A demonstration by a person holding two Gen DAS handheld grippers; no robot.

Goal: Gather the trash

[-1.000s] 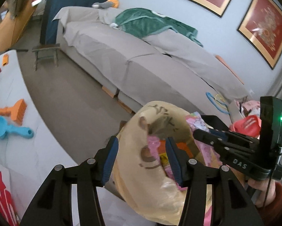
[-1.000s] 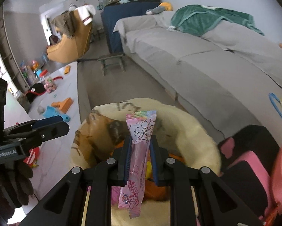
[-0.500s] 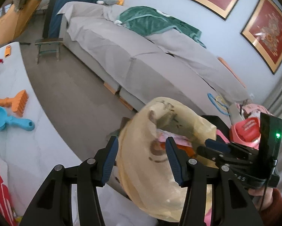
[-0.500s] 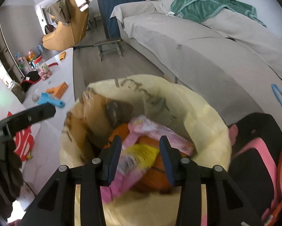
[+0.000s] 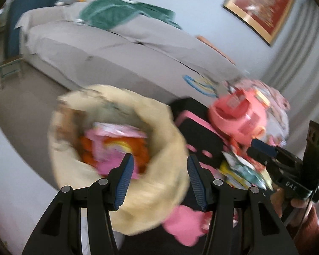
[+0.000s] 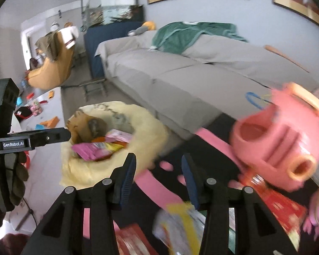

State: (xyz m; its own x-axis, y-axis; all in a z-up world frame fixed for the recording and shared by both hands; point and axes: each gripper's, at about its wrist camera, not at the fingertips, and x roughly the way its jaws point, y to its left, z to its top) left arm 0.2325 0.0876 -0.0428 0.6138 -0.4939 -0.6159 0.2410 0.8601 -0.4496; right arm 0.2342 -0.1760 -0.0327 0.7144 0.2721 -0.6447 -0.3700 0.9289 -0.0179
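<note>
A cream-yellow bag [image 5: 159, 127] [image 6: 144, 123] stands open on the floor, with pink and orange wrappers [image 5: 116, 131] [image 6: 91, 150] lying inside. My left gripper [image 5: 159, 165] [image 6: 65, 135] hangs open over the bag's near rim, holding nothing. To the right of the bag, my right gripper [image 6: 158, 165] [image 5: 263, 146] is above a black and pink mat [image 6: 172, 170]. Its jaws are opening, with nothing between them. Loose wrappers [image 6: 180, 218] [image 5: 242, 170] and a red packet [image 6: 282, 208] lie blurred on the mat below it.
A pink toy pot [image 6: 276, 144] [image 5: 238, 116] stands on the mat at the right. A grey sofa [image 6: 180, 74] with a green blanket runs behind the bag. At the left is a white table [image 6: 50, 110] with toys on it.
My right gripper let the pink wrapper go into the bag, opened, and swung right over the mat. My left gripper swung right too and stayed open.
</note>
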